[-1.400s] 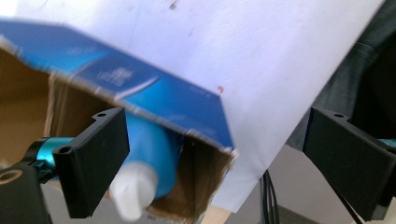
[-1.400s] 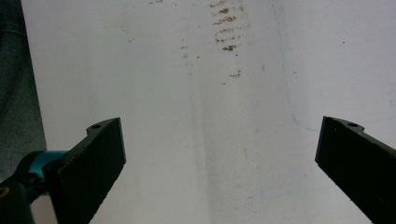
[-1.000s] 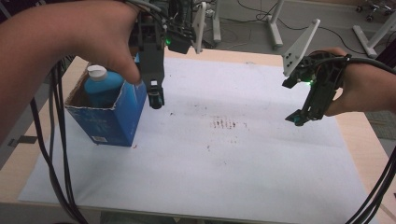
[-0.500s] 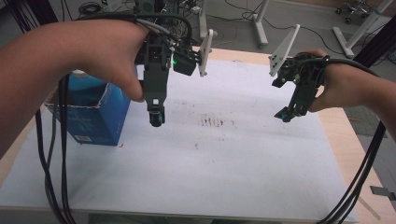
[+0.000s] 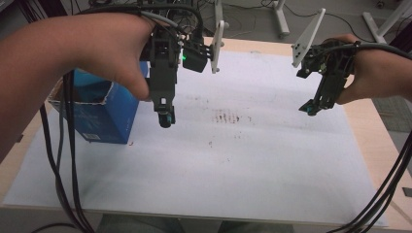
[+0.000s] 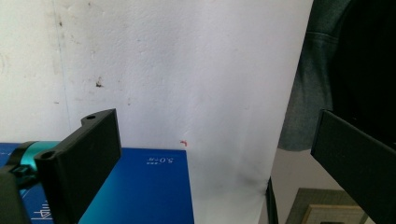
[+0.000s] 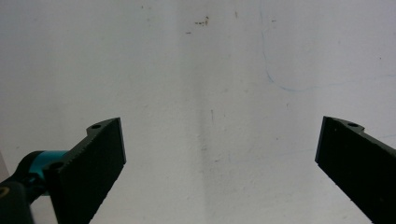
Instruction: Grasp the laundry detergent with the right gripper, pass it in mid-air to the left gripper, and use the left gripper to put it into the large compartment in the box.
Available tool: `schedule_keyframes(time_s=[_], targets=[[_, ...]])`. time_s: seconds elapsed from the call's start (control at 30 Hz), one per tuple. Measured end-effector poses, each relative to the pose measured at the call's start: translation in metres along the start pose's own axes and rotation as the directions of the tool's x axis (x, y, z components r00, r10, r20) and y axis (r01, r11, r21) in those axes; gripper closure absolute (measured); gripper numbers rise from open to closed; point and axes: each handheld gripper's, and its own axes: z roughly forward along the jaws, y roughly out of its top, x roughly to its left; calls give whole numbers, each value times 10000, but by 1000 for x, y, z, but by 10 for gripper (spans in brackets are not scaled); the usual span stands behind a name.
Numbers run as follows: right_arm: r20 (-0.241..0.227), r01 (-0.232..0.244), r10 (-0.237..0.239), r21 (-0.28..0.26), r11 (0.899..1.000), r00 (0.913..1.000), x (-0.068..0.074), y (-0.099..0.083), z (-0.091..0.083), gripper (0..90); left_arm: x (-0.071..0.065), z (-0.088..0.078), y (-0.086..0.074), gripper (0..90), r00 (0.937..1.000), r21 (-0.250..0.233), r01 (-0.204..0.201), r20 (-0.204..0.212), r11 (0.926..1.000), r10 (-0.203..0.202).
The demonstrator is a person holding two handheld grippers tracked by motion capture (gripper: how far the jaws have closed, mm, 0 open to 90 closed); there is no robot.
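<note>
Two grippers: we hold both above the counter (image 5: 272,170), which is covered by a white sheet; neither carries anything.
Blue carton (image 5: 99,114): it stands on the sheet at the far left, just beside our left gripper, its top torn open.
Carton contents: from the high view our left forearm covers most of the opening, so we cannot tell what is inside; only a bluish shape shows at the rim.
Left gripper (image 5: 165,116): it hangs point-down just to the right of the carton, clear of the sheet; its own camera shows the fingers (image 6: 88,154) spread wide with nothing between them and the carton's blue face (image 6: 144,186) below.
Stains (image 5: 228,116): a patch of small reddish marks lies on the sheet between the two grippers.
Right gripper (image 5: 311,108): it hovers well apart from the carton, over bare sheet, fingers (image 7: 100,154) wide apart and empty.
Risk, carton: we judge the torn cardboard walls to be soft, so a finger that catches the rim on the way in could tip or drag the carton.
Risk, cables: the left gripper's cables (image 5: 60,160) trail right beside the carton and could snag it if we swing that hand.
Risk, sight: with the arm over the opening, we would be reaching partly blind.
</note>
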Motion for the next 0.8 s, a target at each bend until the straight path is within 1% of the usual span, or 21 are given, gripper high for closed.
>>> schedule_keyframes(time_s=[0.1,0.13,0.23,0.3,0.43,0.63,0.73,0.8], targets=[[73,-62,62,83,9999,10000,0,-1,0,7,1,1,0,16,10000,49,-8,-50,10000,9],[104,12,-12,21,10000,9999,0,-1,-1,7,1,1,0,16,10000,36,-20,-21,10000,20],[196,-57,60,-132,9999,9998,0,-2,-4,7,2,-1,0,16,10000,-65,-12,2,10000,12],[173,-94,97,-195,9998,9998,0,-3,-5,7,3,0,0,16,10000,-85,-13,-19,10000,13],[194,-133,135,-77,9999,9997,1,-5,-4,7,3,0,1,16,10000,-14,41,-27,10000,-42],[192,-43,47,-216,9998,9998,2,-3,-7,7,2,-1,0,16,9999,-45,155,-75,9999,-155],[177,-132,134,-116,9998,9998,3,-3,-7,7,1,-2,-1,16,9999,-112,117,-122,9999,-118],[160,-47,48,-64,10000,9999,3,-2,-6,7,0,-3,-2,16,9999,-87,114,-120,9999,-115]])
